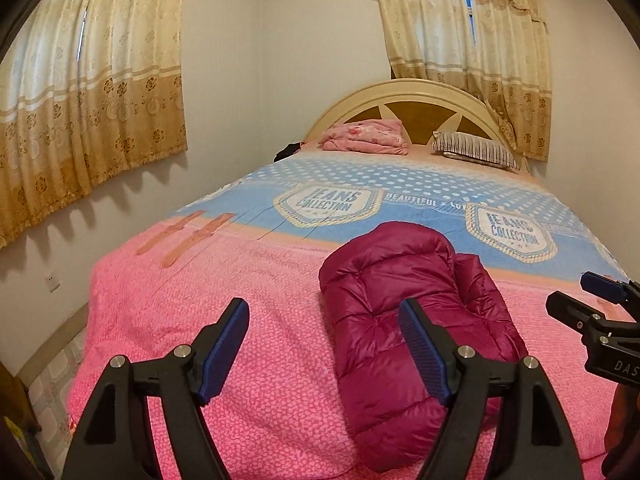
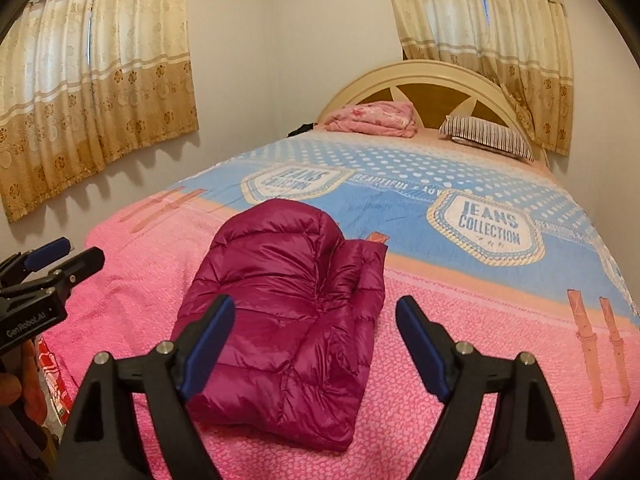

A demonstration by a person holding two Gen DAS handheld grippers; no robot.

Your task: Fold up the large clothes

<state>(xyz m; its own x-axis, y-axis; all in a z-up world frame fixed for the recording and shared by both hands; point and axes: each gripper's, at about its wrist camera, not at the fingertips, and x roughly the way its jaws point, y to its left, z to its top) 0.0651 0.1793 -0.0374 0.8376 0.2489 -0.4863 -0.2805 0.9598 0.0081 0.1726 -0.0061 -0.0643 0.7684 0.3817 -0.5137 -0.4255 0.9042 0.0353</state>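
A: Well, noting largest first: the bed (image 1: 168,320) fills the room's corner, pink quilt at the near end, blue printed panel further up.

B: And the garment?

A: The magenta puffer jacket (image 2: 288,312) lies on the pink part, near the foot edge, already folded into a compact bundle, one sleeve layer showing along its right side.

B: Tongs?

A: Left tongs (image 1: 322,334) stand wide apart, nothing between the pads, hovering above the quilt just left of the jacket. Right tongs (image 2: 316,328) equally wide, also empty, over the jacket's right portion.

B: So the step in hand?

A: Judged: release and check. To do it well, lift straight clear so no pad snags the slippery shell, then press any puffed edge flat if the bundle springs.
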